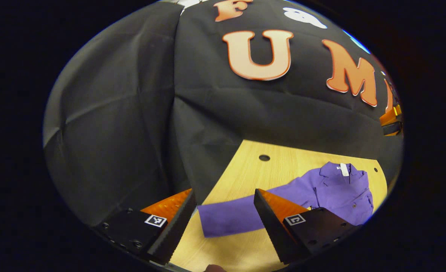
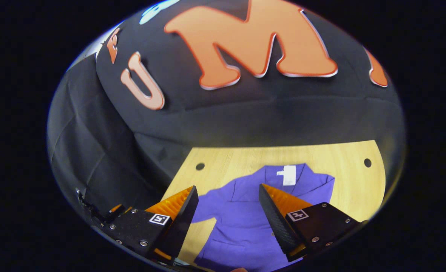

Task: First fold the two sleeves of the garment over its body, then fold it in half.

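Purple garment (image 1: 336, 192) flat on the table (image 1: 245, 166); its sleeve (image 1: 234, 217) runs crosswise between our spread, empty left gripper (image 1: 223, 211); right gripper (image 2: 228, 206), likewise released, probably over the body.

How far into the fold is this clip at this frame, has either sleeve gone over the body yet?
Nothing looks done: the purple garment lies open on the wooden table, its sleeve stretched out flat, not over the body. In hand: the left gripper hangs open over that sleeve's cuff, the right gripper open above the body, neither gripping. Left: the visible sleeve, then the half fold; the other sleeve cannot be judged.
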The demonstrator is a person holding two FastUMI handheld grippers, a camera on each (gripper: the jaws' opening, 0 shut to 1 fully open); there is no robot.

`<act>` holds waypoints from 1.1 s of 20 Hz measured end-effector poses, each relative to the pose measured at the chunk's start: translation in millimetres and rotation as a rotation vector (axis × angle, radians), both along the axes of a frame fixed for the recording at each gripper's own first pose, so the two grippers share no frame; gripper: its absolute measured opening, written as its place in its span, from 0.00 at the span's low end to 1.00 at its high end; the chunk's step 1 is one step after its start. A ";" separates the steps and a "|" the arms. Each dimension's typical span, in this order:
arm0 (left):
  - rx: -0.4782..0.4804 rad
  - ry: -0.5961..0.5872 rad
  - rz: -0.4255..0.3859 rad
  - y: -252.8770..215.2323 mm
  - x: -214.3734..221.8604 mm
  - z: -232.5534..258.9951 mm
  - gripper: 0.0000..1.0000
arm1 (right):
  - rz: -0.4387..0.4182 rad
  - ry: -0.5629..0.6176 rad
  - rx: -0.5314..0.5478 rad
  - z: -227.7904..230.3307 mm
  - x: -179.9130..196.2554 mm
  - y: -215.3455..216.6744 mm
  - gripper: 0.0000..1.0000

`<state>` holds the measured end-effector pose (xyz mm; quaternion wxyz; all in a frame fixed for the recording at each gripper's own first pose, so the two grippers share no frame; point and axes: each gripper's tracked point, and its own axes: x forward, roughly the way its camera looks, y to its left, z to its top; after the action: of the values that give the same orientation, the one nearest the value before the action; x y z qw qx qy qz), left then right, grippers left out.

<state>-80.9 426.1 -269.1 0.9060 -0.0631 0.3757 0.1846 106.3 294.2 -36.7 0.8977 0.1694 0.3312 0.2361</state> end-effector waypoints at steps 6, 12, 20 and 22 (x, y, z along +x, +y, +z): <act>-0.150 0.282 0.044 12.0 -13.3 -66.3 0.97 | -0.192 -0.180 -0.040 25.1 -0.8 -84.6 0.97; -0.288 0.536 0.026 -0.2 -28.4 -107.7 0.98 | -0.288 -0.340 -0.150 42.0 -15.3 -143.6 0.96; -0.356 0.722 0.069 7.4 -37.2 -162.6 0.98 | -0.320 -0.493 -0.176 74.5 -46.6 -171.4 0.96; -0.370 0.756 0.072 10.0 -39.8 -174.2 0.98 | -0.332 -0.505 -0.184 78.0 -52.1 -180.0 1.00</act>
<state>-120.7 436.1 -443.3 0.6708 -0.1658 0.7059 0.1557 54.1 114.3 41.3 0.9894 0.0752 0.0854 0.0900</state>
